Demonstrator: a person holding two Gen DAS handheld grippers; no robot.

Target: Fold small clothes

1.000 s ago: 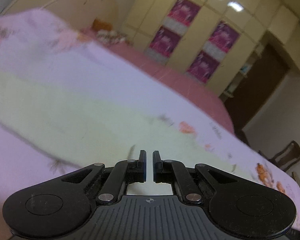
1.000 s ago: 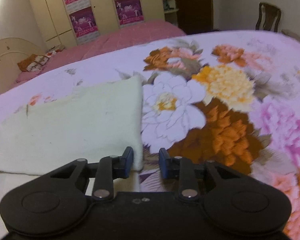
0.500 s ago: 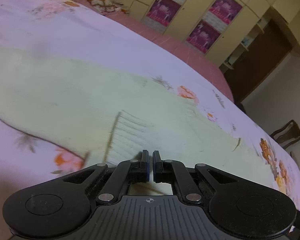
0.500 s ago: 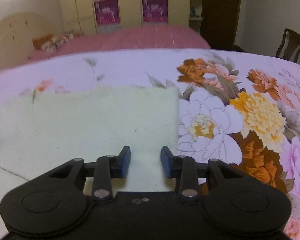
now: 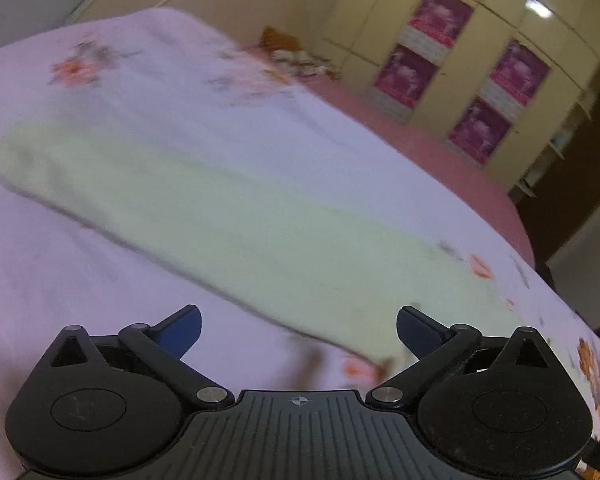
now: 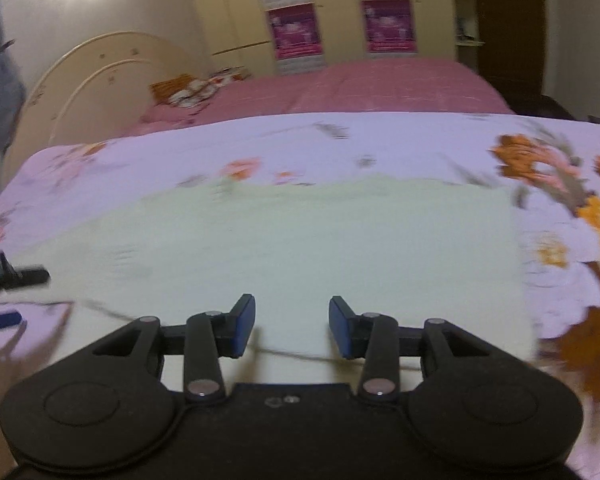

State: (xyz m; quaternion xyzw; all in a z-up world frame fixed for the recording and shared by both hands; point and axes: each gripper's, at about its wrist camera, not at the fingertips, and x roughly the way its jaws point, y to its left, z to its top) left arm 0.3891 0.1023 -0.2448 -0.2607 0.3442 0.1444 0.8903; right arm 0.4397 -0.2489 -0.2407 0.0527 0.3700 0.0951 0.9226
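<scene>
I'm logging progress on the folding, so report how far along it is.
Looks done: the pale green garment lies flat as a neat rectangle on the floral sheet, seemingly folded at least once. In hand: nothing. The left gripper has just opened wide, and the right gripper has been opening above the near edge; both are empty. Possibly left: another fold to make it smaller.
</scene>
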